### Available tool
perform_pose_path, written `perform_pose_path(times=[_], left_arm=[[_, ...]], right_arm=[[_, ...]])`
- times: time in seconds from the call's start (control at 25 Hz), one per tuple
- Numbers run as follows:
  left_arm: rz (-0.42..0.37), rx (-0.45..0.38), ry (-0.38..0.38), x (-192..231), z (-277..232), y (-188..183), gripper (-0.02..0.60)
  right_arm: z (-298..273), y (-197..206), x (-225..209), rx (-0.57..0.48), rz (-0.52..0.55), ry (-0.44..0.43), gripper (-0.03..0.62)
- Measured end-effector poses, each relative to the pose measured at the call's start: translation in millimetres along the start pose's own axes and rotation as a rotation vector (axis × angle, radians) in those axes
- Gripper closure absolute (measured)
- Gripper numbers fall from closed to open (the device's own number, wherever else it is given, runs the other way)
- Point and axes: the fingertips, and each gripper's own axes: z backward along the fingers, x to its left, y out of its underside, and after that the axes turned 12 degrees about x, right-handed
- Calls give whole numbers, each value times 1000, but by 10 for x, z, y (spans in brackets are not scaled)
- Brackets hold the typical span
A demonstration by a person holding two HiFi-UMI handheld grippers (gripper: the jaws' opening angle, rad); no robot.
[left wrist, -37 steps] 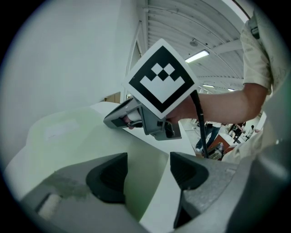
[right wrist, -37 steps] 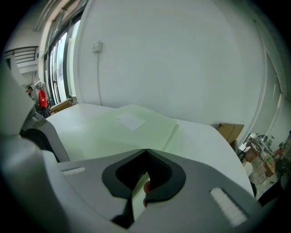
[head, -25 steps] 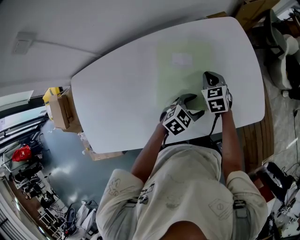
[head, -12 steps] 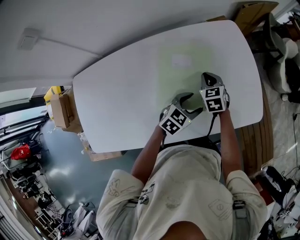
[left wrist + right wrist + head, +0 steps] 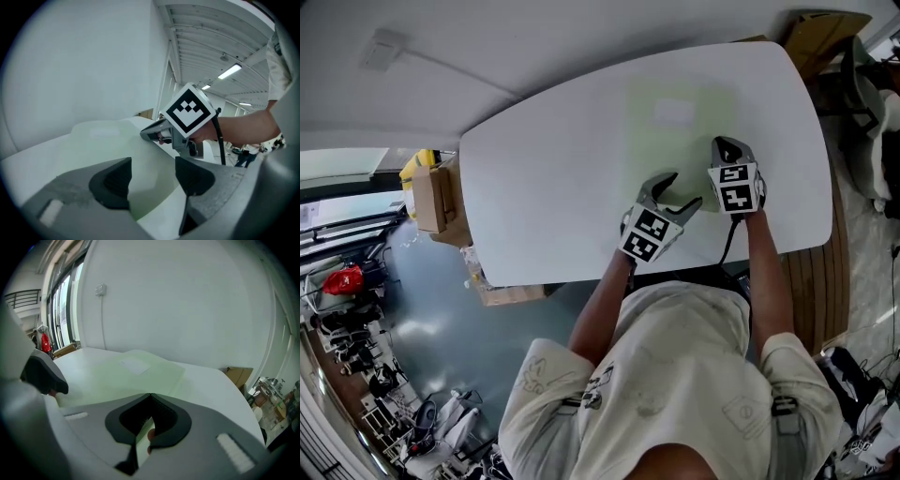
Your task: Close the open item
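A pale green folder [image 5: 675, 131] with a white label [image 5: 673, 112] lies flat and closed on the white table [image 5: 544, 187]. In the right gripper view the folder [image 5: 136, 373] stretches ahead of the jaws. My left gripper [image 5: 673, 192] is open over the folder's near edge, with nothing between its fingers [image 5: 112, 180]. My right gripper [image 5: 722, 147] sits at the folder's right edge, jaws together. In the left gripper view the right gripper [image 5: 149, 135] rests on the folder [image 5: 108, 145]. A thin green strip shows behind the shut jaws of the right gripper [image 5: 150, 397].
A cardboard box [image 5: 434, 202] with a yellow thing on it stands on the floor off the table's left end. Another cardboard box [image 5: 825, 33] and a chair [image 5: 874, 89] are at the far right. The table's near edge runs just in front of the person.
Both grippers stay almost where they were. The left one has edged a little farther onto the table, and the head view has shifted slightly.
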Motion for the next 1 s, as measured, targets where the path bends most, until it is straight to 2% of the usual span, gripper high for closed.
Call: perform_pose_path(times=[0.24,0.36,0.52,0.68,0.84,1.0], left_arm=[[97,-67,-123,159,276,61,278],[170,-125,-176,236,472,37,278],[251,-205,-254,301,718,-14,278],[257,-252,-294,328,976,-34,278],[253,-322,-341,404,1284,-136,278],[224,-385,-395,433,1554,-269,278]], right_arm=[[128,39,89,-21,4,-36,592],[278,49,160,-42,12,-42,591],[616,-42,280,-95,69,-39,591],[992,-182,429,-170,74,-36,592],[1335,-376,513,-231,86,2,591],[1653,-541,571,-300,99,31,592]])
